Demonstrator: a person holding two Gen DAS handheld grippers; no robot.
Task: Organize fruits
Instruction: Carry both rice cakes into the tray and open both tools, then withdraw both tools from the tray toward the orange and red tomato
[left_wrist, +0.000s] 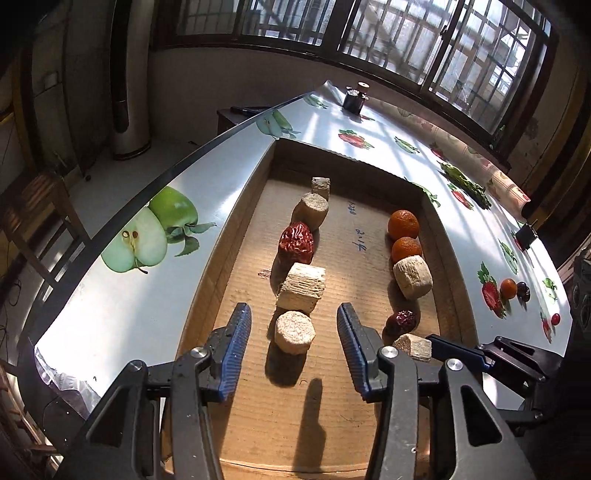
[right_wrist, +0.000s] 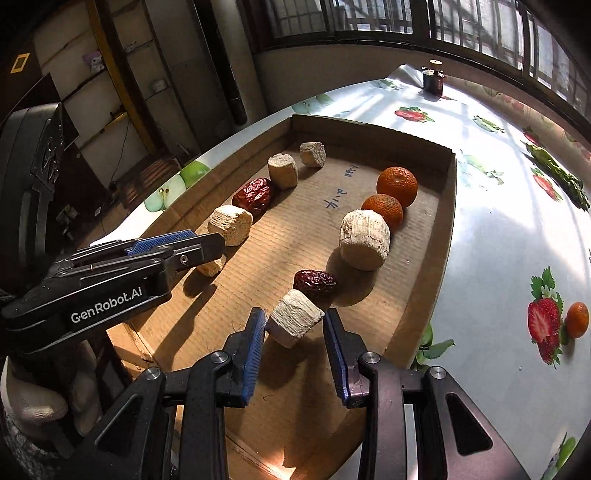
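Observation:
A shallow cardboard tray (left_wrist: 229, 236) (right_wrist: 443, 206) holds two rows of items. The left row has several beige blocks and a red date (left_wrist: 296, 242) (right_wrist: 255, 195). The right row has two oranges (left_wrist: 403, 224) (right_wrist: 397, 185), a large beige block (left_wrist: 412, 277) (right_wrist: 364, 240), a smaller date (left_wrist: 400, 320) (right_wrist: 314, 282) and a small beige block (left_wrist: 413, 346) (right_wrist: 291, 323). My left gripper (left_wrist: 294, 328) is open around the nearest round block (left_wrist: 294, 331) of the left row. My right gripper (right_wrist: 295, 332) is open around the small beige block.
The tray lies on a table with a fruit-print cloth (left_wrist: 129, 295) (right_wrist: 517, 229). A small orange (left_wrist: 508, 288) (right_wrist: 577, 319) and a dark fruit (left_wrist: 523, 290) sit on the cloth to the right. A dark jar (left_wrist: 355, 98) (right_wrist: 433, 79) stands at the far end.

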